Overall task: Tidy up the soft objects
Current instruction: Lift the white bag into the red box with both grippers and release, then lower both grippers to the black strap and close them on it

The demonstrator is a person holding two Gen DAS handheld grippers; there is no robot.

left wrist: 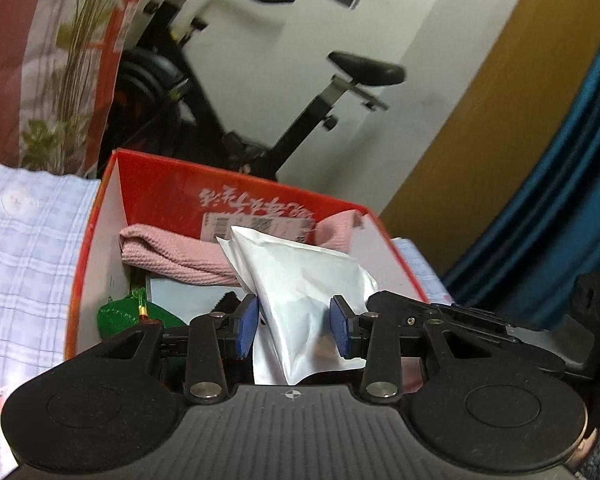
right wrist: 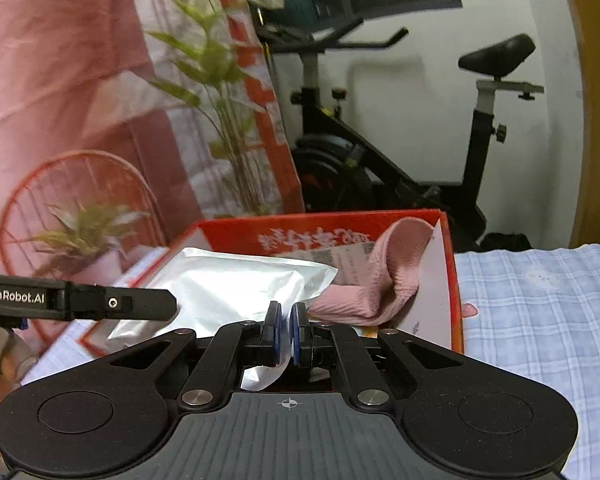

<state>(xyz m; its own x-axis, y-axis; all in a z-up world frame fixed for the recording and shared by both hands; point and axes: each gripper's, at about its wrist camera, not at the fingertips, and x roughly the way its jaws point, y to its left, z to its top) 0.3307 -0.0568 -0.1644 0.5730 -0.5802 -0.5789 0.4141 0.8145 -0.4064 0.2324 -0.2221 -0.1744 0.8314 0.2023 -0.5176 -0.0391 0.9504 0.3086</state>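
A red cardboard box (left wrist: pixel 152 184) (right wrist: pixel 452 280) stands on a checked cloth. In it lie a pink knitted cloth (left wrist: pixel 172 256) (right wrist: pixel 396 268), a green pouch (left wrist: pixel 116 314) and a silver soft packet (left wrist: pixel 304 280) (right wrist: pixel 228 280) that sticks up over the box. My right gripper (right wrist: pixel 286 328) is shut on the packet's near edge. My left gripper (left wrist: pixel 294 326) is open, its blue pads either side of the packet without clamping it. The right gripper's finger (left wrist: pixel 412 308) shows in the left wrist view, and the left gripper's arm (right wrist: pixel 76 302) in the right wrist view.
A black exercise bike (left wrist: pixel 284 120) (right wrist: pixel 380 152) stands behind the box against a white wall. A printed red-and-pink curtain (left wrist: pixel 40 60) (right wrist: pixel 80 100) hangs at the left. The blue checked cloth (left wrist: pixel 24 264) (right wrist: pixel 540 320) covers the surface around the box. A teal curtain (left wrist: pixel 560 200) hangs at the right.
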